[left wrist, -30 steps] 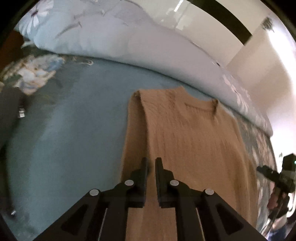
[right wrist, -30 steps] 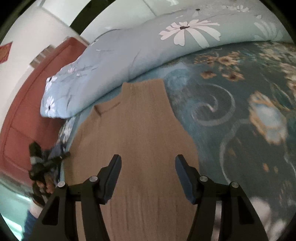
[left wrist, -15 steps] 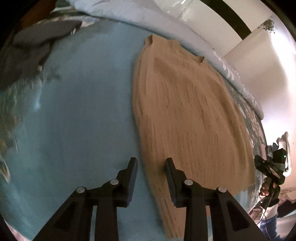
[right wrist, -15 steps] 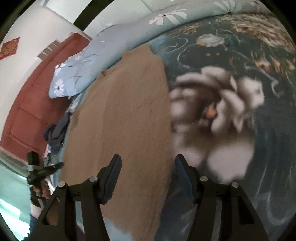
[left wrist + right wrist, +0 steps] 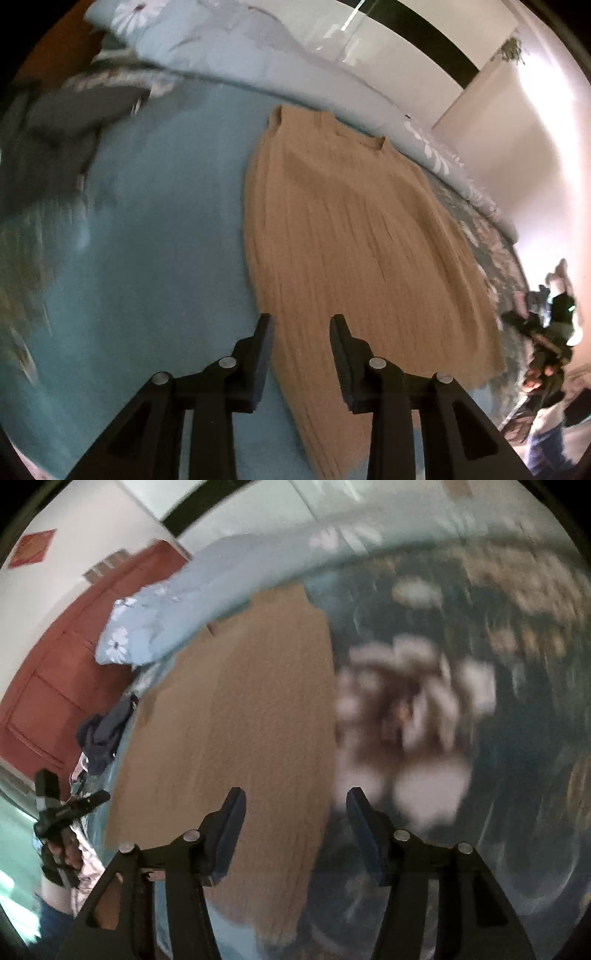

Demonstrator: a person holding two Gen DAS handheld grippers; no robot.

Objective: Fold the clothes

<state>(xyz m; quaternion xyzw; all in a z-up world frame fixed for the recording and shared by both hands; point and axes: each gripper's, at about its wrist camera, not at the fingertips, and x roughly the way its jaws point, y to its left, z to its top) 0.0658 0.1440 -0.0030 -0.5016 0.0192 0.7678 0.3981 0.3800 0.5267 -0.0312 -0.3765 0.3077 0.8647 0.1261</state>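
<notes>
With both grippers hanging over the near end of the bed, nothing is gripped yet. Left gripper (image 5: 301,332): fingers opening, only the sweater's left edge showing between them, no pad contact. Right gripper (image 5: 295,805): fingers spread, released, straddling the sweater's right edge, also not touching it as far as I can tell.

Tan knit sweater (image 5: 354,236) lies flat on the teal bedspread (image 5: 159,236), already narrowed to a long strip, hem toward the near edge of the bed, neckline toward the far edge against the pale blue floral duvet (image 5: 258,62). Dark garment (image 5: 105,734) sits at the bed's left side, well apart from the sweater.

Step, as I read it: side folds done, crosswise fold pending. Next move calls for each gripper to drop to its own hem corner, pinch all layers, then carry the hem up toward the neckline together. Knit is thick and slack; uneven lift would skew the fold.
</notes>
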